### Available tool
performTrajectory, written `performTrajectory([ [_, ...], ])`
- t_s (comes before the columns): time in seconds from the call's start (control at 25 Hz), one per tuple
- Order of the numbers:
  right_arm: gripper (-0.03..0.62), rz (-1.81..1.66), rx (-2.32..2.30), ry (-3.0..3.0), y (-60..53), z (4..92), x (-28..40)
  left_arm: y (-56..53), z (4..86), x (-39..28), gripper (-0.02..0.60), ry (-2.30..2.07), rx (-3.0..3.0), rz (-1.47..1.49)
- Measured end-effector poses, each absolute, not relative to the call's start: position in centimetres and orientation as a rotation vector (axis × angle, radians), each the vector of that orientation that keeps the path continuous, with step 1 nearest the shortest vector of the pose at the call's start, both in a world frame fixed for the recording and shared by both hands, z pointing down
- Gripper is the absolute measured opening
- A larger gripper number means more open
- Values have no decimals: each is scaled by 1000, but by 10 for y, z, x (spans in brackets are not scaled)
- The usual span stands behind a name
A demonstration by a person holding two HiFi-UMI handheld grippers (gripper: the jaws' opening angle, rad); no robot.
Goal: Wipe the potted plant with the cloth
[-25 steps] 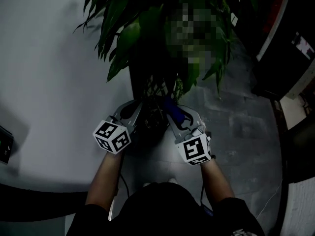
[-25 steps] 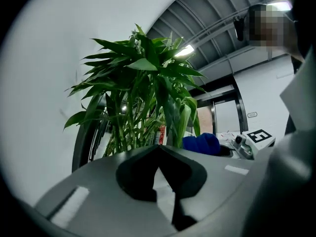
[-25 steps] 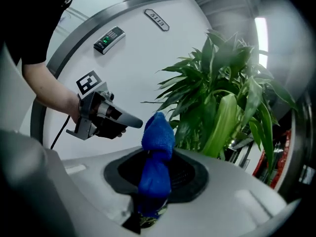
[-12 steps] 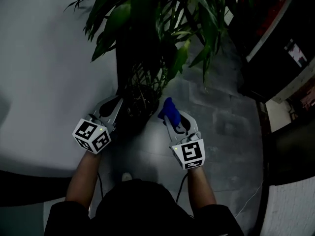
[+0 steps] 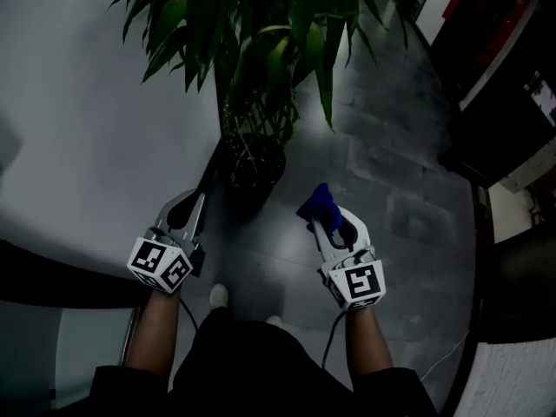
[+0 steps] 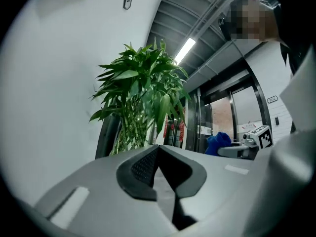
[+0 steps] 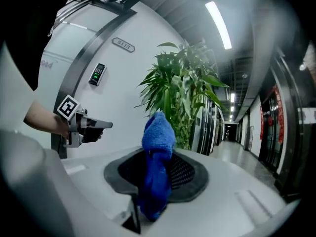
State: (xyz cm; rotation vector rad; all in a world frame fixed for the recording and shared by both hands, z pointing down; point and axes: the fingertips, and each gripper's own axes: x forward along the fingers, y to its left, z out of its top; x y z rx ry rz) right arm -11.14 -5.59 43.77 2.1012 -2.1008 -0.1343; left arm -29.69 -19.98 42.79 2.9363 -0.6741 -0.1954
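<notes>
Both grippers had drawn back from the plant (image 5: 252, 33) since a moment earlier. It stood in a dark round pot (image 5: 254, 165) on the grey floor (image 5: 391, 172) by a white wall (image 5: 78, 102), its long green leaves fanning over thin upright stalks. The left gripper (image 5: 209, 163), jaws together and empty, hung near the pot's left side. The right gripper (image 5: 320, 220) clamped a bunched blue cloth (image 5: 318, 203), apart from the pot.

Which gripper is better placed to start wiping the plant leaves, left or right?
Right. The right gripper is shut on the blue cloth, aimed toward the potted plant; the left gripper is shut and empty.
</notes>
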Motion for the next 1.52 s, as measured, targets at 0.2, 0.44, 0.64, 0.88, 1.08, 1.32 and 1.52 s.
performTrajectory([
  [0.2, 107, -88, 2096, -2185, -14, 473, -106, -140, 456, -311, 6, -695, 2973, -94],
  [0.44, 107, 10, 2279, -2187, 0, 459, -126, -142, 452, -350, 6, -736, 2967, -119],
  [0.64, 107, 4, 2342, -2195, -20, 443, -159, -160, 446, -374, 6, -756, 2958, -135],
  [0.88, 107, -38, 2332, -2173, -31, 431, -182, -177, 438, -395, 6, -750, 2947, -199],
  [1.08, 104, -66, 2266, -2205, -45, 428, -206, -177, 443, -403, 6, -744, 2925, -216],
  [1.32, 104, -64, 2236, -2263, -52, 425, -220, -183, 447, -419, 6, -758, 2910, -222],
  [1.52, 104, -50, 2213, -2274, -51, 429, -224, -179, 449, -423, 6, -776, 2907, -204],
])
